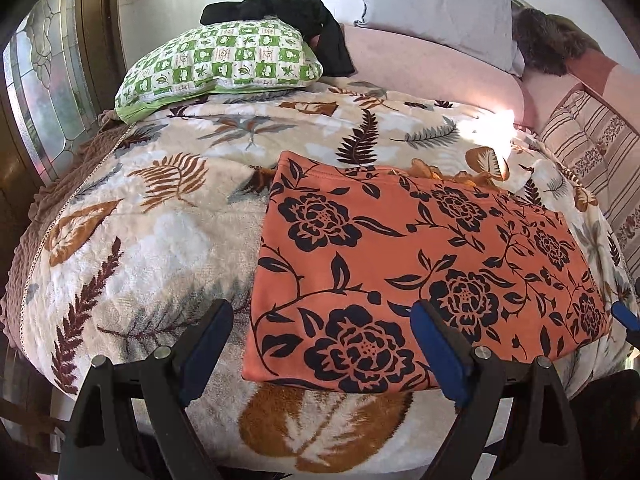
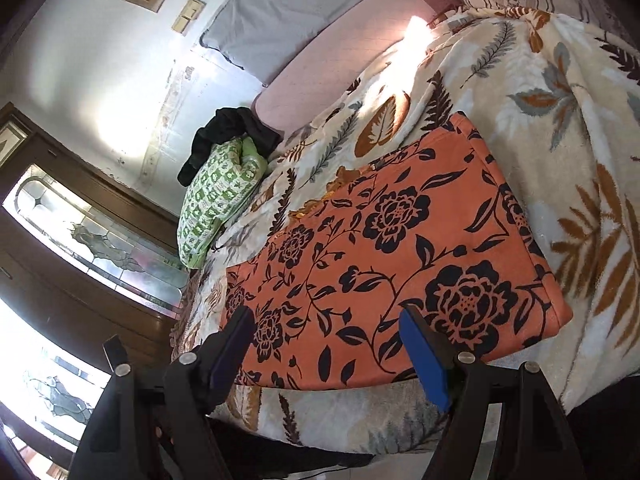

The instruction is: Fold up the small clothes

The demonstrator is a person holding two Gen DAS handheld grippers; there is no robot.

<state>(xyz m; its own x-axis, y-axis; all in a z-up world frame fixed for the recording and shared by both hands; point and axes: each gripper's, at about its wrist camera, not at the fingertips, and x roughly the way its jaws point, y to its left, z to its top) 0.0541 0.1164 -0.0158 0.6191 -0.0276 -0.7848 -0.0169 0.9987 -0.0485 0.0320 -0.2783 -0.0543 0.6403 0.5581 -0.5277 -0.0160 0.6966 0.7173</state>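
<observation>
Left to right: the left hand-held gripper (image 1: pixel 322 344) hangs above the near edge of the bed, jaws spread wide, nothing between the blue pads (image 1: pixel 440 354). Its left finger sits over bare blanket (image 1: pixel 160 240) and its right finger over the garment, so the gripper straddles the cloth's left edge. The orange floral garment (image 1: pixel 420 264) lies flat on the blanket, already folded to a neat rectangle, long axis running left-right across the bed, near edge just ahead of and below both grippers. At the far edge a bit of gold trim peeks out. The right hand-held gripper (image 2: pixel 326 350) is also spread and empty, both fingers over the same orange floral garment (image 2: pixel 392 248), which runs away from it up the frame; its view is rolled, so the bed looks tilted. Judgement: both grippers sit about equally near the near edge, left one closer to the left corner, right one nearer the middle and right. If another fold is due, it would go across the long axis. Materials: the garment is thin, smooth, limp printed fabric with crisp fold edges, and should slide easily. The blanket is thick, plush leaf-print fleece, soft and giving, so pads could snag pile when pinching low. Behind: a green checked pillow (image 1: pixel 216 60) with a black garment (image 1: pixel 288 16) on it, well apart.
</observation>
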